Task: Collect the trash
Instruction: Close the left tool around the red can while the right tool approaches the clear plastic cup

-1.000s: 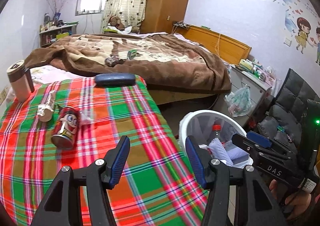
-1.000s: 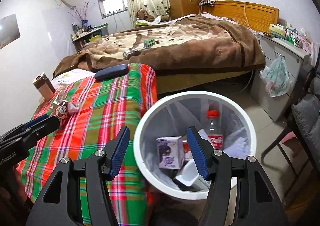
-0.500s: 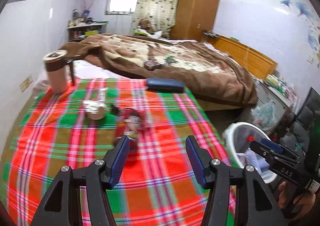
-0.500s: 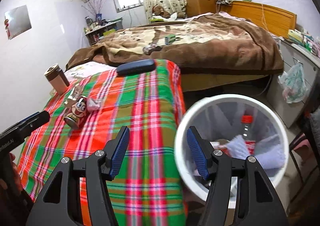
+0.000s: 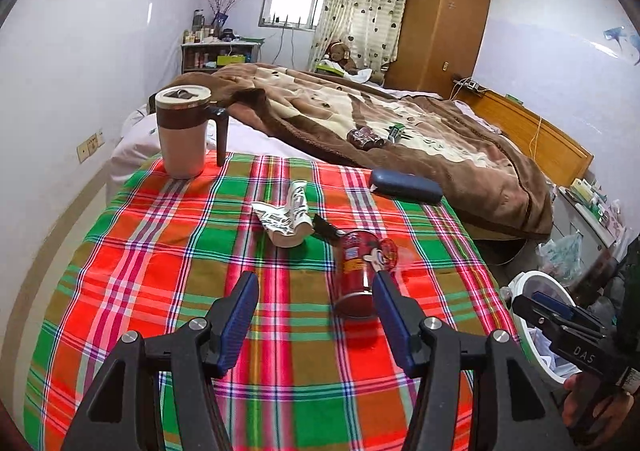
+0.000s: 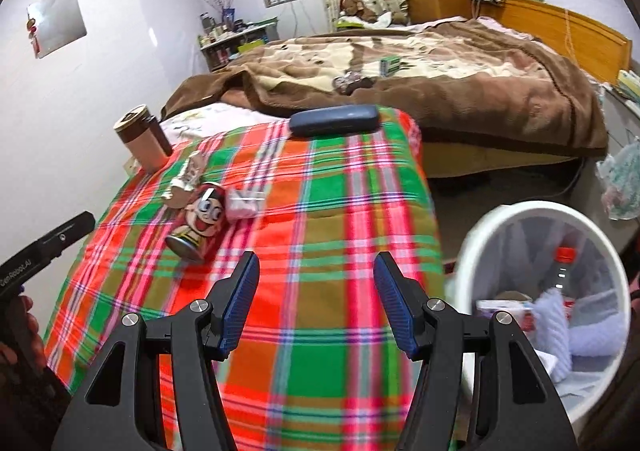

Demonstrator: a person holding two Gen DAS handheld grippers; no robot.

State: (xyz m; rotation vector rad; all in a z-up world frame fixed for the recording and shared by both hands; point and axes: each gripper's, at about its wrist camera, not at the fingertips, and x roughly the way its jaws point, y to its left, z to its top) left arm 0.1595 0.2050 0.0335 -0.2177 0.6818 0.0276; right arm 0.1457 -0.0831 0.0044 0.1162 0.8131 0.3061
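Observation:
A red cartoon can [image 5: 357, 271] lies on its side on the plaid tablecloth [image 5: 160, 251]; it also shows in the right wrist view [image 6: 199, 220]. A crumpled white paper cup [image 5: 288, 217] lies just beyond it, with a small clear wrapper [image 6: 244, 205] beside the can. My left gripper [image 5: 316, 315] is open and empty, just short of the can. My right gripper [image 6: 316, 303] is open and empty over the table's right part. A white trash bin [image 6: 516, 219] with a bottle and papers stands on the floor at the right.
A lidded mug [image 5: 183, 131] stands at the table's far left. A dark blue case [image 5: 405, 186] lies at the far edge. A bed with a brown blanket [image 5: 400, 131] is behind. A nightstand [image 5: 592, 219] stands at the right.
My left gripper has swung left from the bin and toward the can, which is now close in front. My right gripper has moved left from over the bin to over the table.

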